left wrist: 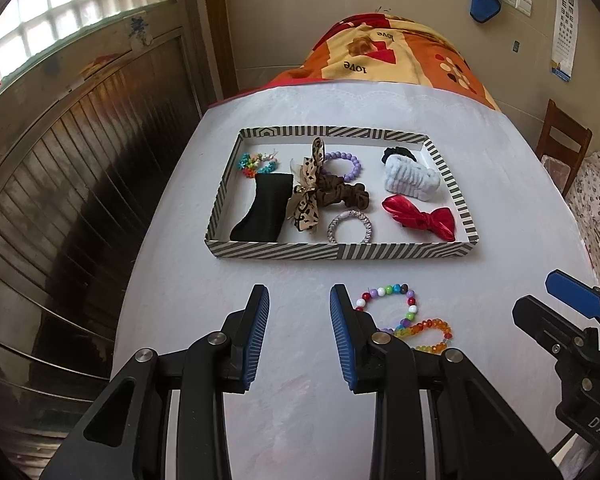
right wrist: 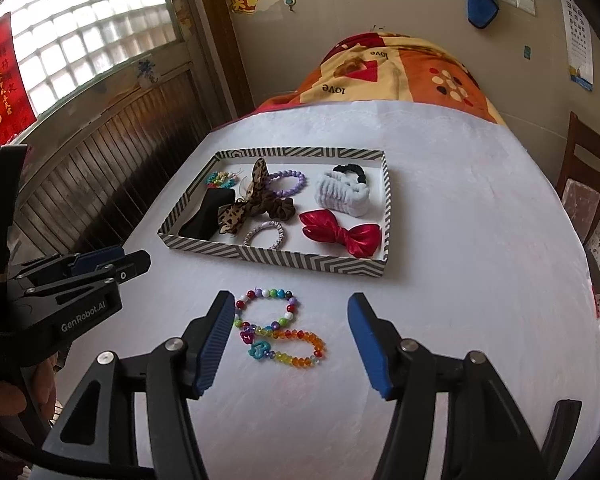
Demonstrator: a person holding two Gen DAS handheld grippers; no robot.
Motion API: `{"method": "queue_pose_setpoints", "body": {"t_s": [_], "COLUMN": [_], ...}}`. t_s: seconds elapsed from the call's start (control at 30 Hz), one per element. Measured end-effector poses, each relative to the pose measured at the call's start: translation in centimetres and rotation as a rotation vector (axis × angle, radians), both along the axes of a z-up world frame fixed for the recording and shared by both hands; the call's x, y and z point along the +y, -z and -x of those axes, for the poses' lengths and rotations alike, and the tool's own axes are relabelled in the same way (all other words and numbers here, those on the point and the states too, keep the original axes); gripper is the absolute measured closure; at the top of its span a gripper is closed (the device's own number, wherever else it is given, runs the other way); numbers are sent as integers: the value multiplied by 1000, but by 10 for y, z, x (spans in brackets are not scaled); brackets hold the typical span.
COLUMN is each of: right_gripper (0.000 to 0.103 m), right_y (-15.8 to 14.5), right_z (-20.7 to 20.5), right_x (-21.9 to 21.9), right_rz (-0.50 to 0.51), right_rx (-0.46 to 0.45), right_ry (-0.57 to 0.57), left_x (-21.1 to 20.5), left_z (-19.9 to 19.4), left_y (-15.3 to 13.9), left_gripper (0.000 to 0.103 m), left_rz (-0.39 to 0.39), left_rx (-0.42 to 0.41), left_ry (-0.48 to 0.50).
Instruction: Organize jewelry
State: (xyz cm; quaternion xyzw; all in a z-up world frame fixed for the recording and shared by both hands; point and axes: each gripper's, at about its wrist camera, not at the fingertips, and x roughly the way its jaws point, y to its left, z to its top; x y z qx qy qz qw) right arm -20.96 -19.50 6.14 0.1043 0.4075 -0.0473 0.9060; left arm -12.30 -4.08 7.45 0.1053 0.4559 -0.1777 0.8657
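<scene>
Two bracelets on the white table [right wrist: 460,240], just before the striped tray [right wrist: 284,261]: round-bead bracelet [right wrist: 290,303] touching the rainbow crystal bracelet [right wrist: 300,338]. Probably light, loose on elastic, beads hard and slippery. Best taken across one strand, not over the whole ring. Right gripper [right wrist: 292,344] wide, empty, around both. Left gripper [left wrist: 298,336] narrower, empty, just beside.

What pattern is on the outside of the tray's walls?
Black-and-white diagonal stripes on the tray, clearest along its near wall in the right wrist view.
</scene>
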Motion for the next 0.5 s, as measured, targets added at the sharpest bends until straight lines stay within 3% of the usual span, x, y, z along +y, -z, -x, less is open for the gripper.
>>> {"method": "queue_pose_setpoints", "body": {"t_s": [0.5], "right_gripper": [41], "right_y": [16], "right_z": [-8], "right_x": [-6], "right_rz": [-4], "right_rx": [47], "right_ry": [7], "left_x": [12], "left_z": [-10], "left_y": [12], "left_gripper": [94], "left_rz": [-2], "left_rx": [43], "left_ry": [-23]}}
